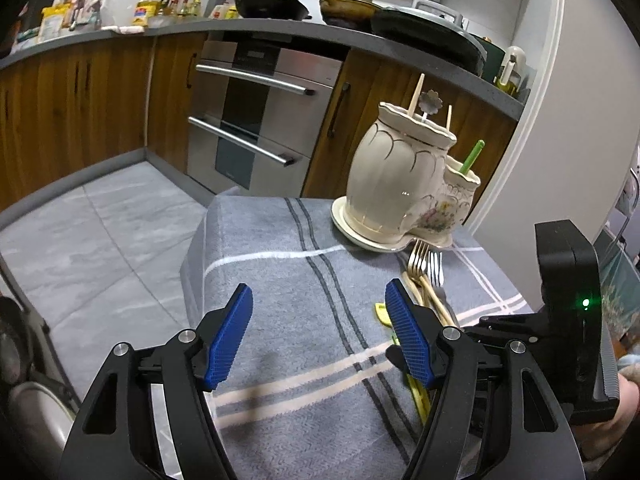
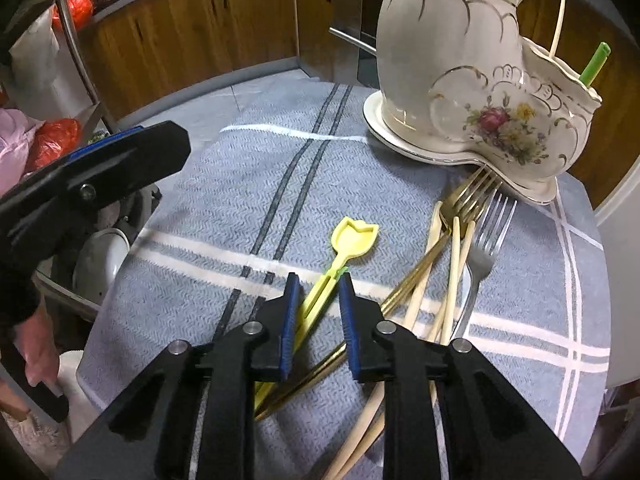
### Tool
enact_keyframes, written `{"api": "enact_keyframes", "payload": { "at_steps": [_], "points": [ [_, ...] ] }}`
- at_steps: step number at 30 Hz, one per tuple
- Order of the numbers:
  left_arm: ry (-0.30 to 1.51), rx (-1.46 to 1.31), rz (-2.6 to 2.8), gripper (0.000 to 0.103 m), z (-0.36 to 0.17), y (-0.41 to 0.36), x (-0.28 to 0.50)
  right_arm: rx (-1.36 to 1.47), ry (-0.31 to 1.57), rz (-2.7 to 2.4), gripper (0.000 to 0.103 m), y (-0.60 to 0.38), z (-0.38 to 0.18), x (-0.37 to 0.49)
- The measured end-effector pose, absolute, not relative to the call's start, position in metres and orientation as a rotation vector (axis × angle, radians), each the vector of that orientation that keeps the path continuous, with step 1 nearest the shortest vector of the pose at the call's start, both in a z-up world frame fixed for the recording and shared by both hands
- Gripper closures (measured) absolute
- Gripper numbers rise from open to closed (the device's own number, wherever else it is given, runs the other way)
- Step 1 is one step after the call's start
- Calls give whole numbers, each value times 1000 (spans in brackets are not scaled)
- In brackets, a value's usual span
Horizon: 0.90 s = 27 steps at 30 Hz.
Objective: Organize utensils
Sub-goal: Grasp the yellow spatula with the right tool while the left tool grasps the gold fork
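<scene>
A grey striped towel [image 1: 280, 264] covers the near table, while far behind it a steel oven [image 1: 256, 120] sits between wooden cabinets [image 1: 80, 92], with a black pan [image 1: 272, 2] on the counter [image 1: 180, 30] above.

— How many forks lie on the cloth?
— Two: one gold fork [image 2: 466, 200], one silver fork [image 2: 486, 240].
— And the rest?
— One yellow tulip-shaped scoop [image 2: 354, 240], one two-part porcelain holder [image 2: 460, 64].
</scene>
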<state>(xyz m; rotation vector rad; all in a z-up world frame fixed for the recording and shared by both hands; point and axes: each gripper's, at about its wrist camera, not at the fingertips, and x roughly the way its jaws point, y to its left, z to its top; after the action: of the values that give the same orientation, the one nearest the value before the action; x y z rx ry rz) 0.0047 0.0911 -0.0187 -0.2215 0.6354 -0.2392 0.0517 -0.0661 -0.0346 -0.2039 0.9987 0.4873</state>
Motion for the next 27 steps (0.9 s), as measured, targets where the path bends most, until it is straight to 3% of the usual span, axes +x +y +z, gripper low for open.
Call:
{"api": "enact_keyframes", "payload": {
  "at_steps": [3, 18, 23, 27],
  "points": [
    [639, -222, -232, 33, -20, 92, 6, -125, 988, 505, 93, -83, -33, 54],
    [719, -128, -303, 34, -30, 36, 12, 110, 697, 445, 93, -212, 10, 44],
    [785, -14, -346, 61, -33, -12, 21, 141, 693, 434, 93, -232, 1, 56],
    [850, 24, -385, 76, -40, -39, 33, 154, 691, 446, 93, -243, -6, 58]
  ]
}}
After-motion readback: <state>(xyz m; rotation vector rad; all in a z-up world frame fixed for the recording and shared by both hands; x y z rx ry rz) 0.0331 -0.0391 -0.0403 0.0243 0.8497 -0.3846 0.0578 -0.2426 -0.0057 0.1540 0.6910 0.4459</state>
